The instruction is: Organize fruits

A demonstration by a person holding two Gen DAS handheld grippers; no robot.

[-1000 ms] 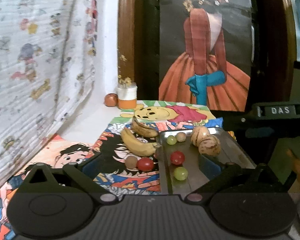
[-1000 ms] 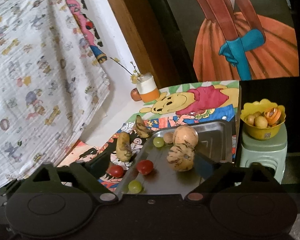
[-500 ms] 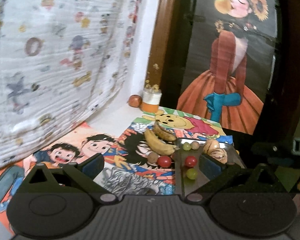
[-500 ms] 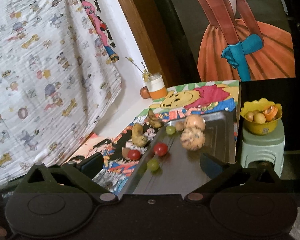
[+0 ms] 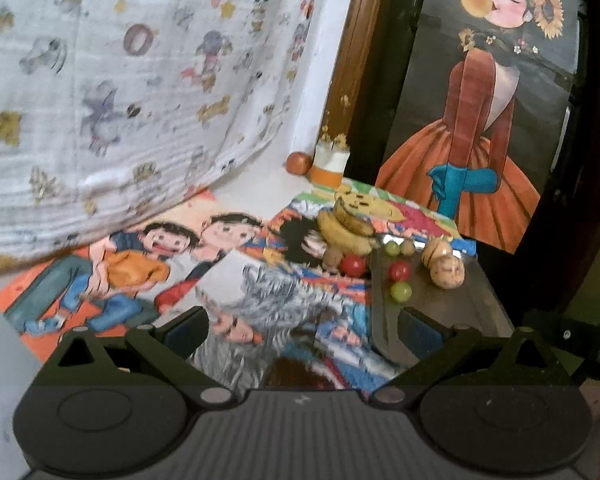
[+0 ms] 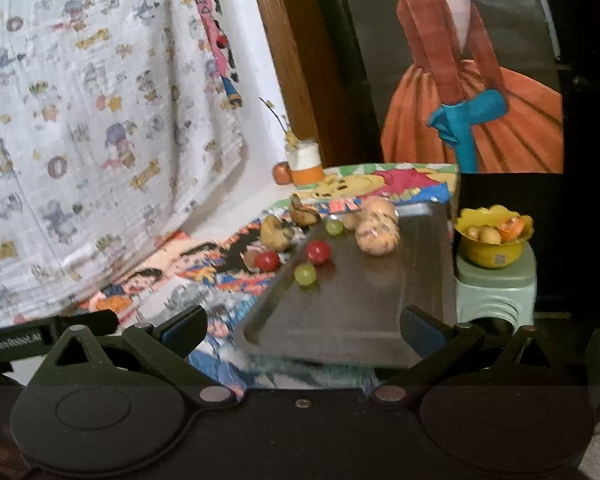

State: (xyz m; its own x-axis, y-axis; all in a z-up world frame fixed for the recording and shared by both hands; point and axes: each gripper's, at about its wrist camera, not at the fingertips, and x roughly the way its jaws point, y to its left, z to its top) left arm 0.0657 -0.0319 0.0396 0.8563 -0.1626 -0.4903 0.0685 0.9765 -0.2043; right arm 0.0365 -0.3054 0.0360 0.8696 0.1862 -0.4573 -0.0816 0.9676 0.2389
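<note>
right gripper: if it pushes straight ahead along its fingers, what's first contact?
Probably the near rim of the dark metal tray, which lies between the open right gripper's fingers; the green grape sits further on. Depth is unclear.

tray (image 6: 380,312): I see dull grey metal, darkly reflective
tomatoes (image 6: 318,251): I count two glossy red ones
grapes (image 6: 305,274): pale yellow-green, both that I can see
melons (image 6: 378,236): tan, streaked with brownish-purple stripes
bananas (image 5: 342,232): yellow, heavily spotted with brown-black
bowl (image 6: 494,254): bright yellow with a scalloped rim; I make out yellowish fruits and orange peel inside
stool (image 6: 496,292): pale mint green
cup (image 6: 306,164): white above, orange below
cloth (image 6: 100,120): white, dotted with small multicoloured cartoon figures
posters (image 5: 140,264): I read bright cartoon prints in orange, blue, red and yellow
painting (image 5: 472,152): rust-orange dress, teal gloves, dark grey ground
gripper pads (image 6: 184,326): blue on black fingers
</note>
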